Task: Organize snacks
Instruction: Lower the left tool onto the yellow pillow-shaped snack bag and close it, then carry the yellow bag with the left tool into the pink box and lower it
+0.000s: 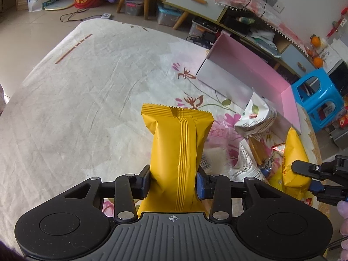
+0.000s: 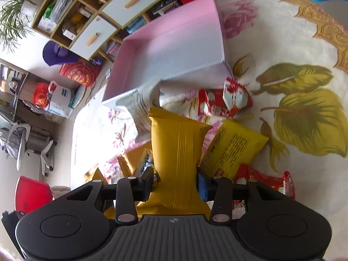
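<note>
**Both grippers pinching yellow packets**

Currently the left gripper (image 1: 173,183) is pinching a yellow packet (image 1: 177,148) short of the pink box (image 1: 250,65). The right gripper (image 2: 175,183) is pinching another packet (image 2: 178,152) just before the box (image 2: 174,50), with red packets (image 2: 224,102) lying beside its near wall.

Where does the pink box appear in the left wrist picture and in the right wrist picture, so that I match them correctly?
Left wrist view: the pink box is at the upper right, beyond the loose snack packets, open side facing away.
Right wrist view: the pink box is at the upper centre, its open inside visible and empty.
Shared landmark: the floral tablecloth under the box.
</note>
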{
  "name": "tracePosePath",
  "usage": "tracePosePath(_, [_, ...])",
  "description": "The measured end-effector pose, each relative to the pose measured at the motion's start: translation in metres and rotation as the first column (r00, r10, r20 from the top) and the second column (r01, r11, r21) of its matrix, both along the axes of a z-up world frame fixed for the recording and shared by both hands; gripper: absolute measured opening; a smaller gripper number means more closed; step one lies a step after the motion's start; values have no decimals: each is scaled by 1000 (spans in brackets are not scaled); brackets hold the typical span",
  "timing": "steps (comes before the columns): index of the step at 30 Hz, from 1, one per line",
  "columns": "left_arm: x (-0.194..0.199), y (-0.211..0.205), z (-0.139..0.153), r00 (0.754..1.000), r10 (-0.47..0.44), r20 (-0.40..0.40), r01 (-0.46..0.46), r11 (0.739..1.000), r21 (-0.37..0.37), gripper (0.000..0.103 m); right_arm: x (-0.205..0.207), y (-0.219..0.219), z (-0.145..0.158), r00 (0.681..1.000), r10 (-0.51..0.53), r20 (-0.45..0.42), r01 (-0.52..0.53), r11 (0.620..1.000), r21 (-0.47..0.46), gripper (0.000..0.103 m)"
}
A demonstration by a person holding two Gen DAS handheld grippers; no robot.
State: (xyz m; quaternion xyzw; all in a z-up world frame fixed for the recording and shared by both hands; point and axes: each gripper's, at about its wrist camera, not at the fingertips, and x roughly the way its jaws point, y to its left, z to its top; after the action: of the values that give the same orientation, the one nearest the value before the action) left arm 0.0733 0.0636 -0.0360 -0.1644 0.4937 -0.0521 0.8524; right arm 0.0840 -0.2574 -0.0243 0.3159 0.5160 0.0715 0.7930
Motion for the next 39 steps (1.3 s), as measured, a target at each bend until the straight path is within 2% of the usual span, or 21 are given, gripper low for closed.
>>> tracePosePath(6, [4,1,25,998,-6,55,6,1000,15,37,0,-14,10,998,-37,51,37,999,1,32])
tracePosePath(11, [23,-8,47,995,-3,97,1,1000,28,36,4,-21,17,996,-57,75,56,998,22,32])
tracePosePath(17, [66,-38,71,986,-42,163,33,998,58,36,11,-35,29,986,-94,137,85,994,71,32])
tracePosePath(21, [102,-58,78,982,-55,182,48,998,43,36,23,-33,30,983,-96,154,90,995,43,32])
tracePosePath(27, [151,-91,70,961,-121,250,102,991,85,36,57,-34,28,978,-87,187,88,996,3,32])
tracePosePath(32, [187,-112,47,941,-189,279,163,980,115,37,83,-38,17,965,-100,244,99,995,16,33])
tracePosePath(35, [197,-119,30,939,-215,268,179,972,152,37,96,-38,9,959,-96,265,102,995,-8,33])
tracePosePath(39, [199,-119,11,953,-226,201,181,958,222,37,107,-36,-3,959,-94,269,105,994,-23,33])
